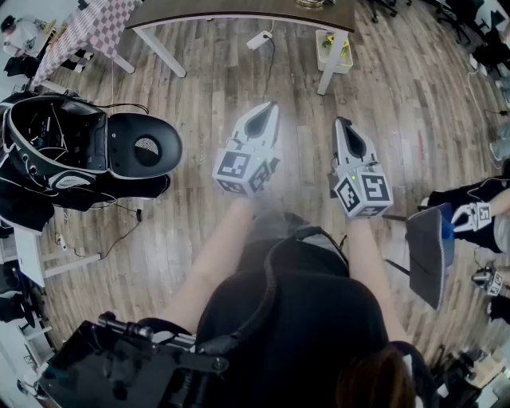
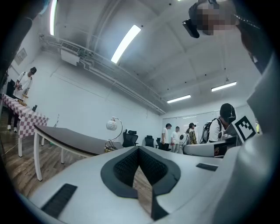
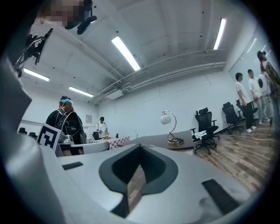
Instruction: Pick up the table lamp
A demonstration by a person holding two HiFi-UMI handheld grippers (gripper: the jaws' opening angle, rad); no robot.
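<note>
The table lamp (image 2: pixel 112 126) has a white globe shade on a curved metal arm and a brass base. It stands on a dark-topped table (image 2: pixel 74 140) some way ahead. It also shows in the right gripper view, lamp (image 3: pixel 165 118) on table (image 3: pixel 153 141). In the head view only the lamp's base (image 1: pixel 311 3) peeks in at the top edge, on the table (image 1: pixel 239 12). My left gripper (image 1: pixel 268 108) and right gripper (image 1: pixel 341 122) are held level side by side over the wooden floor, well short of the table. Both are shut with nothing in them, the left (image 2: pixel 139 148) and the right (image 3: pixel 141 146).
An open black bag (image 1: pixel 56 147) and a round black seat (image 1: pixel 143 145) lie at the left. A small box (image 1: pixel 335 49) and a power strip (image 1: pixel 259 38) sit by the white table leg (image 1: pixel 328 68). Another person (image 1: pixel 478 215) is at the right. Office chairs (image 3: pixel 205 124) stand beyond the table.
</note>
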